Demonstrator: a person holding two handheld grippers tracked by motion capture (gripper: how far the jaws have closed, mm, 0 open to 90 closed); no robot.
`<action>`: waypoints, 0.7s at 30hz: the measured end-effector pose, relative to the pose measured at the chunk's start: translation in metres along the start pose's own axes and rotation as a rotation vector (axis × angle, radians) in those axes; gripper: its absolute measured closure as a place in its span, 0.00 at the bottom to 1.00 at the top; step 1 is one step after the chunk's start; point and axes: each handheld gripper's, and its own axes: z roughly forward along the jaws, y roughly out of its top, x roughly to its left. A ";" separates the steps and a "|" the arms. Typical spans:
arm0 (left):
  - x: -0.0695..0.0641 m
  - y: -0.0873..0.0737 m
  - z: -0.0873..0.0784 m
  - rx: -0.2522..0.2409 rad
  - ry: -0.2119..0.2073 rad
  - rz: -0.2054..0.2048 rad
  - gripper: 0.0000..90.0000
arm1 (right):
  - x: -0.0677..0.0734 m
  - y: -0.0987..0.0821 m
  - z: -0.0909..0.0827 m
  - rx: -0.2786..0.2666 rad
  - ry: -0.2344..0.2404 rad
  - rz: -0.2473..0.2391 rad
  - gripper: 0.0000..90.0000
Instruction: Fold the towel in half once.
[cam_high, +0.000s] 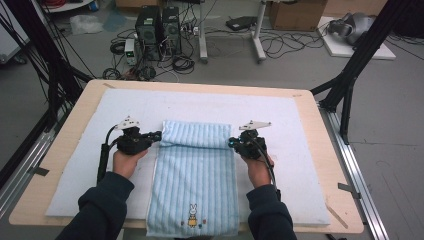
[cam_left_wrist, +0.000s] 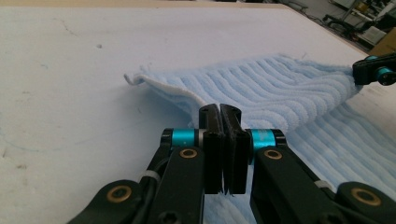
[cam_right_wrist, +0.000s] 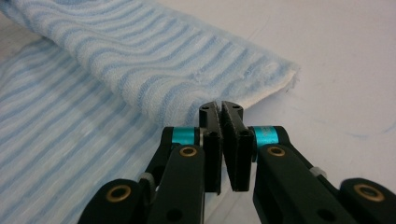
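Observation:
A light blue striped towel (cam_high: 195, 170) lies lengthwise on the white mat (cam_high: 300, 120), and a small rabbit picture (cam_high: 192, 216) sits at its near end. Its far end is doubled back toward the person in a raised fold (cam_high: 195, 134). My left gripper (cam_high: 159, 135) is shut on the left edge of that fold, and my right gripper (cam_high: 231, 143) is shut on the right edge. In the left gripper view the jaws (cam_left_wrist: 219, 108) pinch the towel (cam_left_wrist: 280, 88), with a loose corner (cam_left_wrist: 133, 79) beyond them. The right gripper view shows the jaws (cam_right_wrist: 220, 106) closed on the towel (cam_right_wrist: 140, 60) edge.
The mat covers most of a wooden table (cam_high: 322, 135). The towel's near end hangs over the table's front edge. Bare mat lies to the left and right of the towel. On the floor beyond the table are computers (cam_high: 157, 27), cables and black frame legs (cam_high: 350, 75).

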 end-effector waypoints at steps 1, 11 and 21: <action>-0.002 -0.002 -0.002 0.002 -0.006 0.006 0.97 | 0.002 -0.002 -0.002 0.005 0.006 0.005 0.96; -0.018 -0.022 -0.018 0.031 -0.051 0.044 0.97 | 0.015 -0.027 -0.017 0.030 0.031 -0.004 0.96; -0.006 -0.024 -0.015 0.061 -0.004 -0.054 0.59 | 0.015 -0.033 -0.017 0.030 0.033 0.023 0.84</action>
